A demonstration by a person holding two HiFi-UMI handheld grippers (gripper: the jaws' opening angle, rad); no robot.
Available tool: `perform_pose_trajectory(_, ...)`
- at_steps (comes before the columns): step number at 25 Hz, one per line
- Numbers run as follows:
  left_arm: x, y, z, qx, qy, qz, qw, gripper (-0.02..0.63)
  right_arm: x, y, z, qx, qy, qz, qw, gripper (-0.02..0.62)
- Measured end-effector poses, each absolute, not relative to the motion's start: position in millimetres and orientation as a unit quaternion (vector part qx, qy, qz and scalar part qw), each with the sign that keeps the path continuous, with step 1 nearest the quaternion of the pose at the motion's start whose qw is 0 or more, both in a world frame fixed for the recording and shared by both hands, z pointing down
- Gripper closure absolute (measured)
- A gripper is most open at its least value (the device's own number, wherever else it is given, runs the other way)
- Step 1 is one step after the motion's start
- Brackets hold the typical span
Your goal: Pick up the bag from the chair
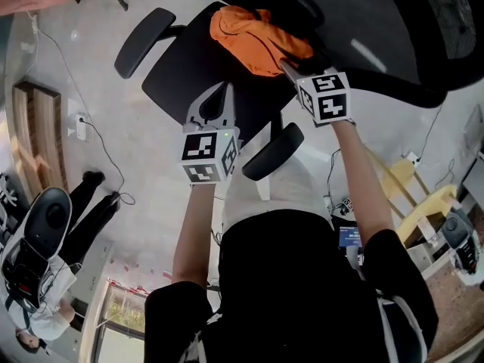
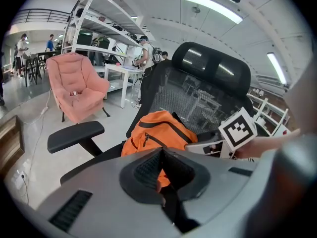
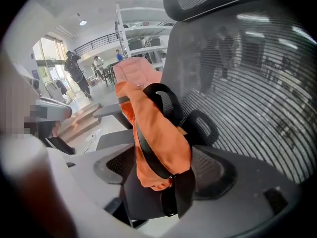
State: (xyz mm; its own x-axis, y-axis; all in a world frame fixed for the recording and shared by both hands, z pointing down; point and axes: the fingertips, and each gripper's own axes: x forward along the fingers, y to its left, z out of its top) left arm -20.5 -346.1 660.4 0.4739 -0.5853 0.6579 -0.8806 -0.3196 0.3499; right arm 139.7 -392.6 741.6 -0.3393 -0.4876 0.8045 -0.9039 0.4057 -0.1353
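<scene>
An orange bag [image 1: 257, 40] with black straps lies on the seat of a black office chair [image 1: 189, 66], leaning toward the mesh backrest [image 3: 257, 83]. My right gripper [image 1: 290, 66] is at the bag's right edge. In the right gripper view its jaws [image 3: 163, 167] stand wide open, with a fold of the bag [image 3: 158, 138] and a black strap between them. My left gripper [image 1: 225, 89] hovers over the seat's front, short of the bag [image 2: 153, 133], its fingertips together and nothing held.
The chair's armrests [image 1: 144, 40] [image 1: 272, 151] flank the seat. A pink armchair [image 2: 77, 86] and white shelving [image 2: 104, 29] stand beyond. A person [image 1: 38, 255] stands at the lower left; a cable and socket [image 1: 79, 123] lie on the floor.
</scene>
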Motion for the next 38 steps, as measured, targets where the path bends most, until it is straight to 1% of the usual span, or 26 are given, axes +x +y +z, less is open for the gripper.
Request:
perform_pose_trajectory(15, -23.2, -345.2, 662.8, 0.783, -0.468, 0.216, 0.348, 0.597, 138.2, -396.8, 745.6, 0.478, -0.745, 0.308, 0.349, 0.272)
perform_pose_trajectory(27, -33.8, -340.6, 661.0, 0.781, -0.470, 0.219, 0.349, 0.597, 126.6, -388.5, 745.6, 0.464, -0.743, 0.322, 0.358, 0.418)
perform_pose_trajectory(28, -35.6, -340.3, 661.1, 0.780, -0.470, 0.219, 0.349, 0.597, 126.2, -388.1, 746.3, 0.464, -0.741, 0.324, 0.361, 0.433)
perform_pose_trajectory(30, -38.0, -339.7, 660.8, 0.779, -0.471, 0.220, 0.350, 0.597, 126.0, -387.5, 747.3, 0.464, -0.737, 0.330, 0.364, 0.490)
perform_pose_trajectory(31, -39.0, -339.1, 660.3, 0.779, -0.471, 0.220, 0.350, 0.597, 125.6, -387.0, 747.2, 0.465, -0.735, 0.334, 0.364, 0.505)
perform_pose_trajectory(34, -42.0, -336.6, 657.0, 0.780, -0.472, 0.219, 0.349, 0.597, 123.2, -384.1, 745.1, 0.463, -0.734, 0.337, 0.364, 0.526)
perform_pose_trajectory(38, -45.5, -336.0, 655.2, 0.780, -0.473, 0.218, 0.347, 0.597, 120.2, -381.5, 743.6, 0.458, -0.738, 0.335, 0.366, 0.537)
